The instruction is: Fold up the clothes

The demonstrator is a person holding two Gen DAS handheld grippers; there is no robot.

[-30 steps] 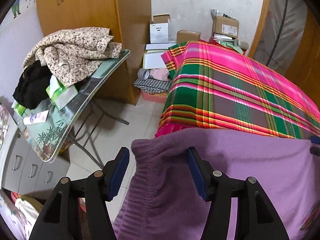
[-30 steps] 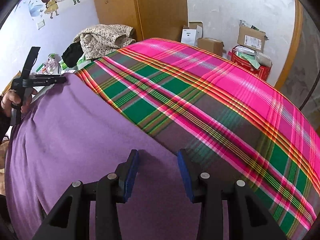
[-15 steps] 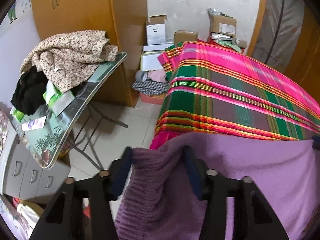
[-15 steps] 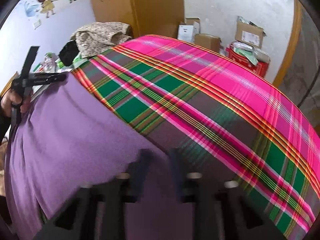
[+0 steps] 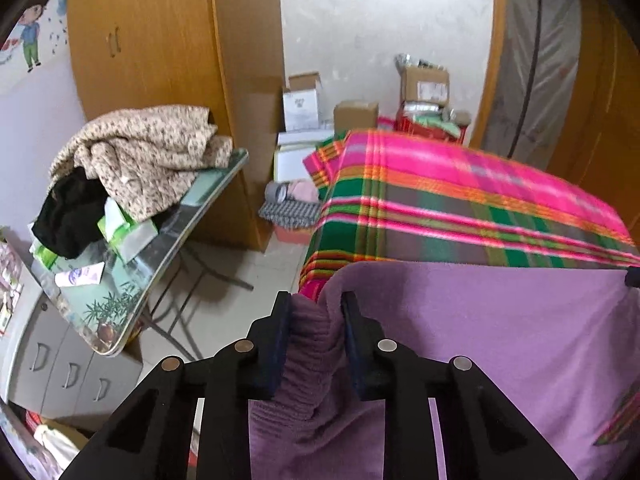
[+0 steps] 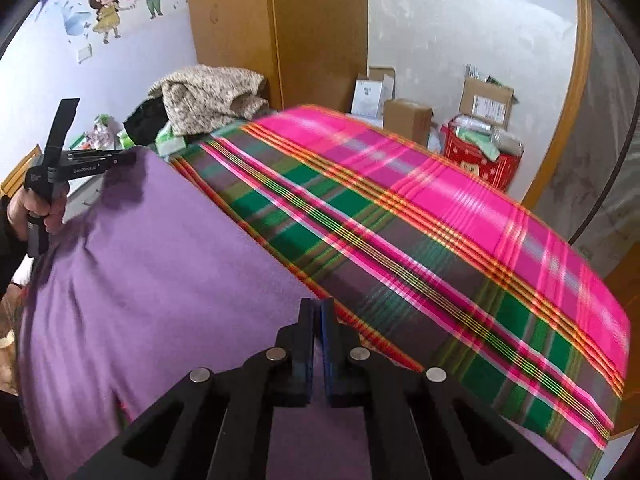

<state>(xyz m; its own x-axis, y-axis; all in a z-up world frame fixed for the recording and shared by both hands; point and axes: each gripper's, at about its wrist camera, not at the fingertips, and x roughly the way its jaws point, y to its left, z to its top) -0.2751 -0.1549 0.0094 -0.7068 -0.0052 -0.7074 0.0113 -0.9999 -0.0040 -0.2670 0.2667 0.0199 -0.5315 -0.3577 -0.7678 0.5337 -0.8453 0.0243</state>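
Observation:
A purple knit sweater [image 5: 500,340] is stretched over the near end of a bed with a pink and green plaid cover [image 5: 460,200]. My left gripper [image 5: 314,316] is shut on a ribbed edge of the sweater, the bunched knit filling the space between its blue pads. My right gripper [image 6: 317,320] is shut on the sweater [image 6: 152,280] at its other edge, the pads almost touching. In the right wrist view the left gripper [image 6: 120,159] shows at the far left, held by a hand [image 6: 38,210], clamped on the purple cloth.
A glass-topped folding table [image 5: 132,280] stands left of the bed with a floral quilted garment [image 5: 148,160], black clothing and packets. A wooden wardrobe [image 5: 168,40], cardboard boxes [image 5: 424,84] and a red crate [image 6: 480,160] line the far wall. Grey drawers [image 5: 60,368] are at lower left.
Both grippers have closed on the purple sweater: they were open around it a second ago. Both views have tilted upward, showing more of the wall and wardrobe.

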